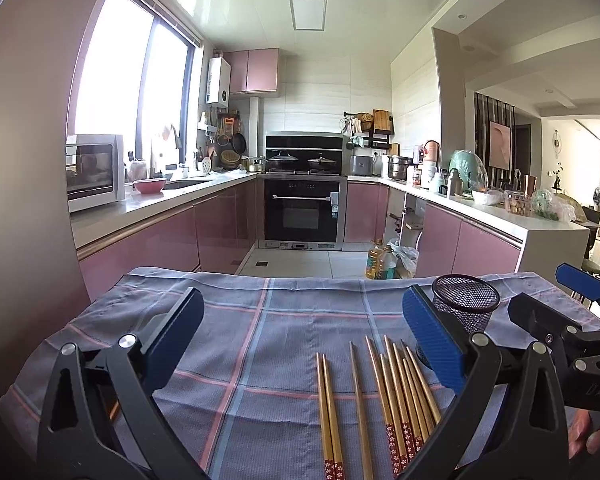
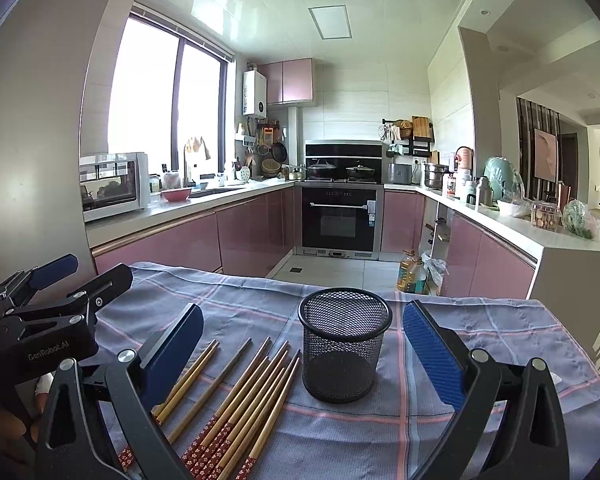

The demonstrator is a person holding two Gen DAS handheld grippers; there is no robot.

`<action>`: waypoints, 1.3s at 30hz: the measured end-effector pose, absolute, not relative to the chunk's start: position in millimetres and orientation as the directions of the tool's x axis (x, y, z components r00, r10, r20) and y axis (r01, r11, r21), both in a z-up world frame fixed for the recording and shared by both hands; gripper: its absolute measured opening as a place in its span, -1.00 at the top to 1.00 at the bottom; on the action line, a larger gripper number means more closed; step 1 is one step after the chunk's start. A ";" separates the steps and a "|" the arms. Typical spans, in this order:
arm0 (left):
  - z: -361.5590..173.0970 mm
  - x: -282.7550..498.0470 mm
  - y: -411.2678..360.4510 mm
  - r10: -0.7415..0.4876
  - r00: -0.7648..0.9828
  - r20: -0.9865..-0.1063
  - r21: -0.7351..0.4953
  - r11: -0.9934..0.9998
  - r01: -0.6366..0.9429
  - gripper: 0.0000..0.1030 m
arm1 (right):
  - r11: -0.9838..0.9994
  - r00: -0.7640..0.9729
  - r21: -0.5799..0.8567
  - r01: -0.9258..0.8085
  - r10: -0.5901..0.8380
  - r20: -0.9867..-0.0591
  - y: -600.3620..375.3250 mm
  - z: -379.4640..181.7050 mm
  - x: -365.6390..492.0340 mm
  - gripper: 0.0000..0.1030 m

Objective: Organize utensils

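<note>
Chopsticks lie bunched beside the cup; both grippers spread wide (empty), so one pinch may drag neighbours.

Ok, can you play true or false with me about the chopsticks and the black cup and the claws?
1. The chopsticks lie flat on the checked cloth. True.
2. The black mesh cup is full of chopsticks. False: it is empty.
3. The cup has tipped over. False: it stands upright.
4. The left claw is open and holds nothing. True.
5. The right claw is squeezing a chopstick. False: it is open and empty.
</note>
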State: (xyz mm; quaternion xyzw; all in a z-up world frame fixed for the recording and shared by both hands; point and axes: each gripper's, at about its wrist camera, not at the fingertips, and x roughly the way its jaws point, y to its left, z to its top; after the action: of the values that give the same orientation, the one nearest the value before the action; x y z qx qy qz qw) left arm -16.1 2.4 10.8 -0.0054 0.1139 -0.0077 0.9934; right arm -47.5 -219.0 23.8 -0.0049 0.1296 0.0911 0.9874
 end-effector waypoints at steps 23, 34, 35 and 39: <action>15.2 -17.1 2.3 0.007 0.974 -0.228 -0.017 1.000 -0.011 -0.91 | 0.983 0.947 0.020 -0.185 0.183 -0.264 -219.7 22.3 -47.2 -0.88; 15.0 -16.1 2.1 0.006 0.973 -0.231 -0.018 1.000 -0.011 -0.91 | 0.982 0.946 0.018 -0.188 0.186 -0.265 -219.7 22.8 -46.3 -0.88; 14.9 -16.2 2.1 0.007 0.973 -0.231 -0.018 1.000 -0.011 -0.91 | 0.982 0.946 0.017 -0.188 0.186 -0.265 -219.3 23.1 -45.9 -0.88; 15.2 -15.9 1.6 0.006 0.972 -0.234 -0.018 1.000 -0.011 -0.91 | 0.982 0.946 0.019 -0.189 0.187 -0.266 -219.6 22.9 -46.1 -0.88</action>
State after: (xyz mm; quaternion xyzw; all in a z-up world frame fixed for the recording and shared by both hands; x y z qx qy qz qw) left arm -15.9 1.6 15.2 -0.0097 0.1177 0.0044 0.9930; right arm -46.1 -219.6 22.9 -0.0033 0.1347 0.0952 0.9863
